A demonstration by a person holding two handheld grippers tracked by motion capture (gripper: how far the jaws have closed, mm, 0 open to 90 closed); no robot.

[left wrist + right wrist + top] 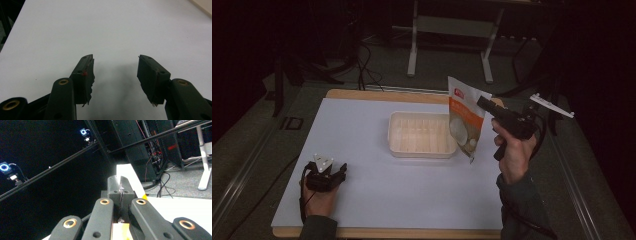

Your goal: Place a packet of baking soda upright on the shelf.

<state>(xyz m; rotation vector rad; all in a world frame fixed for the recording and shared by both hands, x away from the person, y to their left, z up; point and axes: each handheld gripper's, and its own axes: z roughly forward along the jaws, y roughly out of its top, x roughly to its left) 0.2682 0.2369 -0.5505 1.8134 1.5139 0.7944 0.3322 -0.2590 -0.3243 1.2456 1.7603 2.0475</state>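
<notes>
So we've got the right gripper (482,102) up off the table, jaws pinched tight on the upper edge of a snack pouch (463,120), an orange and white bag with a red label near the top. The pouch hangs tilted in the air, its lower corner over the right end of the clear plastic tray (398,135). That tray sits near the middle of the white table mat (362,200), ribbed inside and, as far as we can tell in this dim light, with nothing in it. Its right wall is partly covered by the dangling pouch.

Over at the near left corner, the left gripper (343,170) rests on the mat in the person's hand, well apart from both tray and pouch. Behind the table we see a white desk frame (414,45) and loose cables on the floor.

From the left gripper view we get what the high view can't give: the jaws stand wide apart over bare mat, nothing between the pads (86,75). The right gripper view looks up along the closed jaws, with a thin edge of the pouch (128,176) poking out past the tips, plus a dark equipment rack (155,147) and two ring-lit cameras (4,167) on a rail.
</notes>
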